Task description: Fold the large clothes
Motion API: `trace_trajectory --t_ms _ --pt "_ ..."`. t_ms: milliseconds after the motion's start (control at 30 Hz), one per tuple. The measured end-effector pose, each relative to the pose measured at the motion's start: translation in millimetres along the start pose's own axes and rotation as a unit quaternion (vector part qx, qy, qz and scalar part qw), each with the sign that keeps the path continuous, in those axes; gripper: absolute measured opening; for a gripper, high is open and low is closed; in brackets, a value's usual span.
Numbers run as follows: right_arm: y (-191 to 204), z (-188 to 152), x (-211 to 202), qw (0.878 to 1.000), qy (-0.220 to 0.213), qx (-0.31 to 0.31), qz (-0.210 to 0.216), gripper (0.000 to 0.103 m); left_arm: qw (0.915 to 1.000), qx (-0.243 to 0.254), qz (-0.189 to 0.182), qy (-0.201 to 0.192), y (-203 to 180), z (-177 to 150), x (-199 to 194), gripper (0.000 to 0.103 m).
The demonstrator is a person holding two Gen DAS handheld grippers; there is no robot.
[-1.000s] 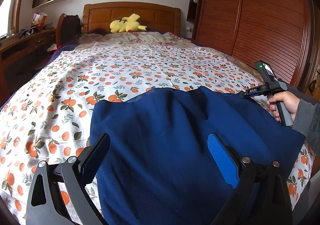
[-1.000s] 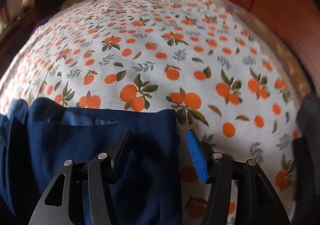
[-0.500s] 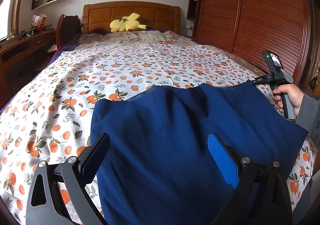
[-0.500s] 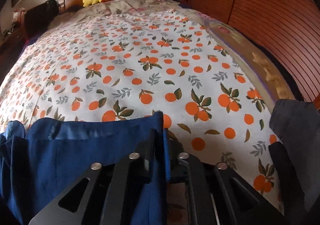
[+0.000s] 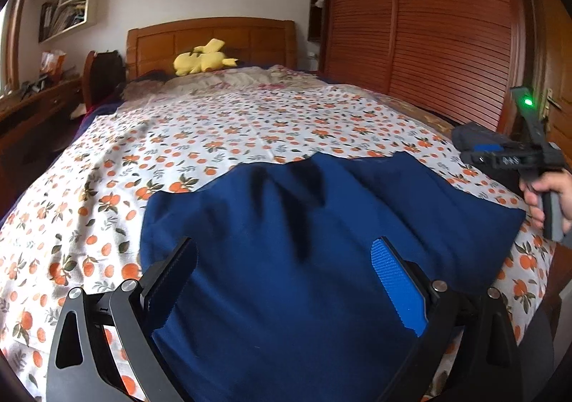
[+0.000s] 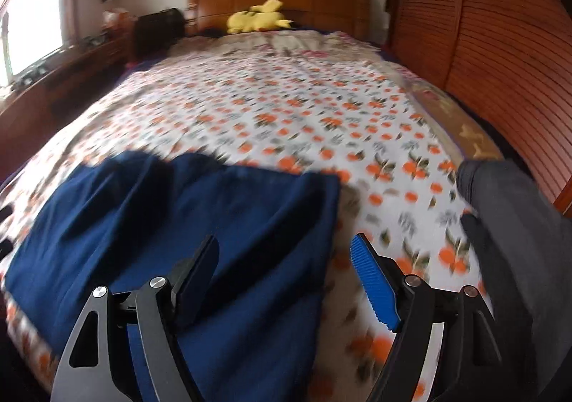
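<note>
**Blue garment lying flat, both grippers open above it**

A large dark blue fabric garment (image 5: 321, 241) is lying spread on the white bedsheet printed with oranges and green leaves (image 5: 214, 130), filling the lower centre of the left wrist view and the lower left of the right wrist view.

The left gripper (image 5: 286, 280) is hovering with its jaws standing wide apart, nothing pinched between them. The right gripper (image 6: 286, 277) is opening its jaws; the garment's right edge is lying below the gap, but the pads are not pressing on it.

Only the left wrist view is showing the right gripper from outside, at the right edge, with a hand (image 5: 547, 194) around its grey handle, a green light glowing on top and white lettering too blurred to read. Only the right wrist view, itself motion-blurred, is showing a bright window (image 6: 32, 9) at upper left and grey cloth (image 6: 518, 241) at lower right. A yellow plush toy (image 5: 203, 60) is lying by the wooden headboard (image 5: 214, 37) in both.
</note>
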State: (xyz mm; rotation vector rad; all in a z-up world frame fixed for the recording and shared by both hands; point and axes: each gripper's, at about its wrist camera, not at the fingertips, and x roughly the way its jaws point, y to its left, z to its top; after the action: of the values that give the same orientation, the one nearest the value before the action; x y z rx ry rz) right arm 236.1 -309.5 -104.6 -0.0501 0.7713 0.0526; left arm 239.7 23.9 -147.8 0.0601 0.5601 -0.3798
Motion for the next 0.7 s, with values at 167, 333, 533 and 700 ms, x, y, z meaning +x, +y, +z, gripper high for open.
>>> trace_trajectory --t_ms 167,333,533,700 --pt "4.9 -37.6 -25.2 1.0 0.01 0.0 0.014 0.074 0.9999 0.014 -0.009 0.001 -23.6 -2.7 -4.6 0.099" --pt "-0.6 -64.3 -37.2 1.0 0.016 0.01 0.0 0.074 0.9996 0.023 -0.018 0.0 -46.1 -10.8 -11.9 0.099" --pt "-2.9 -83.4 -45.0 1.0 0.016 0.02 -0.007 0.074 0.9992 0.028 -0.028 0.007 -67.6 -25.3 -18.9 0.099" --pt "-3.6 -92.1 -45.7 0.999 0.018 0.045 -0.002 0.081 0.9989 0.033 -0.032 0.012 -76.3 -34.8 -21.4 0.099"
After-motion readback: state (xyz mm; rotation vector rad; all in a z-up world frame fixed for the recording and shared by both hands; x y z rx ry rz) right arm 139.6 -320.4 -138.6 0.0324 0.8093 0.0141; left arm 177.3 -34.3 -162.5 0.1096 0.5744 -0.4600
